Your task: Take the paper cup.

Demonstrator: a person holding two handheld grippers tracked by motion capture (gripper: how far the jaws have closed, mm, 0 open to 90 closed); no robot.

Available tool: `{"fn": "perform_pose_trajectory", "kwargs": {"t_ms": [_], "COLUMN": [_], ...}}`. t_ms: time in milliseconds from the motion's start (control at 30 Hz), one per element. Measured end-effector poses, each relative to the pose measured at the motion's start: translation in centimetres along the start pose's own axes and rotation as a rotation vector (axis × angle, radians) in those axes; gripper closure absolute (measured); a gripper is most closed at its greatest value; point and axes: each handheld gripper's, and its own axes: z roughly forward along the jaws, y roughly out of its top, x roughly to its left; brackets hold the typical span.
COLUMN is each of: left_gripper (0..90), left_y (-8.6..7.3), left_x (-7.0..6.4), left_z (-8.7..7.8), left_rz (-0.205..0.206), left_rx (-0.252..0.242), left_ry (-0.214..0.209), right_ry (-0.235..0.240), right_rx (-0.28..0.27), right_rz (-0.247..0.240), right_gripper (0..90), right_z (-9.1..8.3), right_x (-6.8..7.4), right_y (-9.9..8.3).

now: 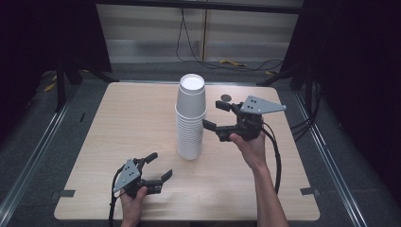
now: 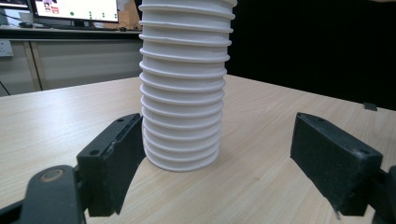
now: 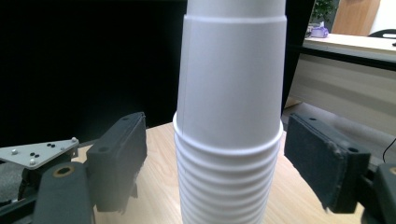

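A tall stack of nested white paper cups (image 1: 191,118) stands mid-frame on the pale wooden desk (image 1: 118,123). Light, thin-walled, easily crushed or tipped, I'd say; best pinched gently just under the top cup's rim. The right hand-held gripper (image 1: 216,115) is spread beside it; the left hand-held gripper (image 1: 159,167), lower left, is spread too.

Tall stack of white ribbed paper cups (image 1: 191,120), plain, no print. Pale wood-grain rectangular tabletop (image 1: 127,127). Both grippers (image 1: 154,168) (image 1: 216,116) black with grey triangular top plates. Small dark round disc (image 1: 226,98) near far edge.
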Motion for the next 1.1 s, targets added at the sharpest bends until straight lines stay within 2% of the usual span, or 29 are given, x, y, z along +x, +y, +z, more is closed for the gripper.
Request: {"fn": "perform_pose_trajectory", "kwargs": {"t_ms": [33, 200, 300, 467, 633, 867, 933, 1100], "left_gripper": [17.4, 17.3, 17.3, 17.3, 17.3, 17.3, 17.3, 17.3], "left_y": [0.0, 0.0, 0.0, 0.0, 0.0, 0.0, 0.0, 0.0], "left_x": [0.0, 0.0, 0.0, 0.0, 0.0, 0.0, 0.0, 0.0], "left_z": [0.0, 0.0, 0.0, 0.0, 0.0, 0.0, 0.0, 0.0], "left_rz": [0.000, -0.005, -0.006, -0.005, -0.004, -0.001, 0.000, -0.001], "left_rx": [0.000, -0.004, -0.004, -0.004, -0.004, -0.004, -0.004, -0.004], "left_ry": [0.000, -0.005, -0.004, -0.005, -0.006, -0.009, -0.006, -0.011], "right_ry": [0.019, 0.010, 0.008, 0.016, 0.052, 0.063, 0.053, 0.077], "right_rx": [0.007, 0.015, 0.042, 0.073, 0.092, 0.179, 0.190, 0.242], "right_rz": [-0.012, -0.028, -0.046, -0.038, -0.034, -0.056, -0.069, -0.062], "right_gripper": [21.3, 18.7, 18.9, 18.6, 21.9, 18.0, 18.8, 16.9], "right_z": [0.2, 0.5, 0.9, 1.3, 2.1, 3.7, 3.9, 4.8], "right_x": [-0.1, -0.3, -0.5, -0.9, -1.5, -1.8, -1.9, -2.1], "right_y": [0.6, 1.8, 3.0, 3.8, 4.9, 6.1, 6.4, 6.7]}}
